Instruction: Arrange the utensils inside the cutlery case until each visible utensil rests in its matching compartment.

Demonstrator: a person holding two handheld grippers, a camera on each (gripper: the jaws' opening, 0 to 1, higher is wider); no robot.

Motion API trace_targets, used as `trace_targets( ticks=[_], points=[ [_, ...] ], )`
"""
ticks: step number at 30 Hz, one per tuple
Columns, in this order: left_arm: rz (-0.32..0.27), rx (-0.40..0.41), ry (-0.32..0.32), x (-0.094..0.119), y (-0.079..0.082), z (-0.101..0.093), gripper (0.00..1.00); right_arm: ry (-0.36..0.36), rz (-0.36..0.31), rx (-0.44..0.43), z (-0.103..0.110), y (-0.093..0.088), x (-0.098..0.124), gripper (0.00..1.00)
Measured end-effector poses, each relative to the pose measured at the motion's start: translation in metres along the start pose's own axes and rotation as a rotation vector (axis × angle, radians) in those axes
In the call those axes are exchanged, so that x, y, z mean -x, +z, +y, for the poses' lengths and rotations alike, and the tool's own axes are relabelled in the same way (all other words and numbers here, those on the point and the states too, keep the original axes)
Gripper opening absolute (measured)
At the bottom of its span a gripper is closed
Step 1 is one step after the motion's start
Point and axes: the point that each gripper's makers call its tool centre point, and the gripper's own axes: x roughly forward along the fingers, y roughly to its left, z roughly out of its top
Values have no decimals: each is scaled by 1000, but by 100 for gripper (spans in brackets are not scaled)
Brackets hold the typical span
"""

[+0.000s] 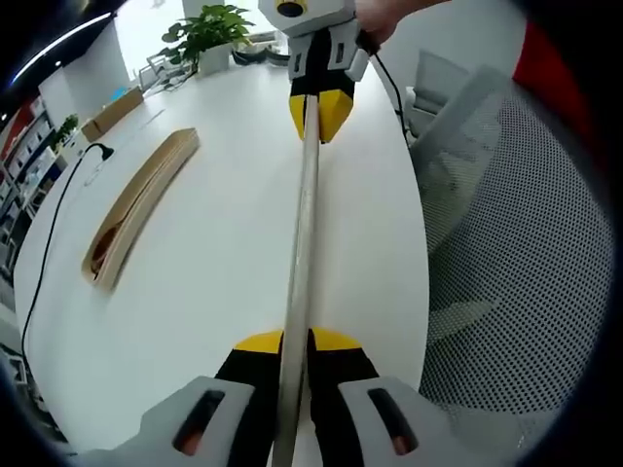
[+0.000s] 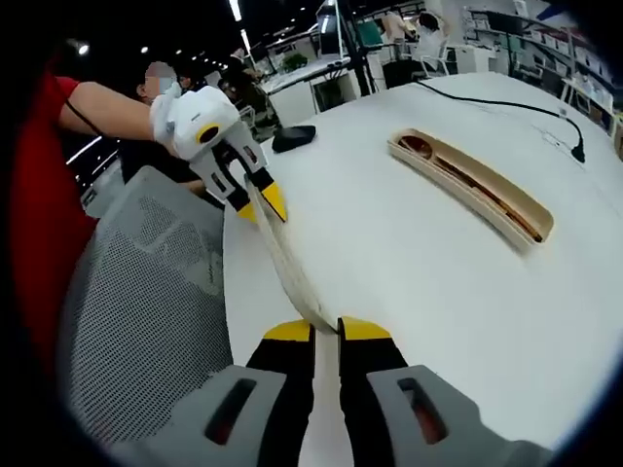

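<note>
Left gripper view: the left gripper (image 1: 297,342) and right gripper (image 1: 319,109) each clamp one end of the long lid (image 1: 302,233); the cutlery case (image 1: 136,209) lies near the table's (image 1: 214,292) far edge.

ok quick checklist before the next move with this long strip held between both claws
1. Left claw shut on the strip: ok.
2. Right claw shut on the strip's other end: ok.
3. Strip above the white table, free of the case: ok.
4. Wooden cutlery case in sight, lying apart on the table: ok.
5. Utensils in their compartments: cannot tell.
6. Black cable away from the strip: ok.
</note>
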Motion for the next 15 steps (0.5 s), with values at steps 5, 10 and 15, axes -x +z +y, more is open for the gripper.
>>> trace_targets(
  ticks=[5,10,15],
  points=[
    [-10,-122,-2,1,0,0,4,-39,70,115,3,-9,-5,6],
    [13,-139,-3,0,0,-1,4,-130,151,130,-8,-24,-12,5],
    [44,-181,-22,0,0,-3,4,-177,190,289,-7,-25,-19,33]
  ],
)
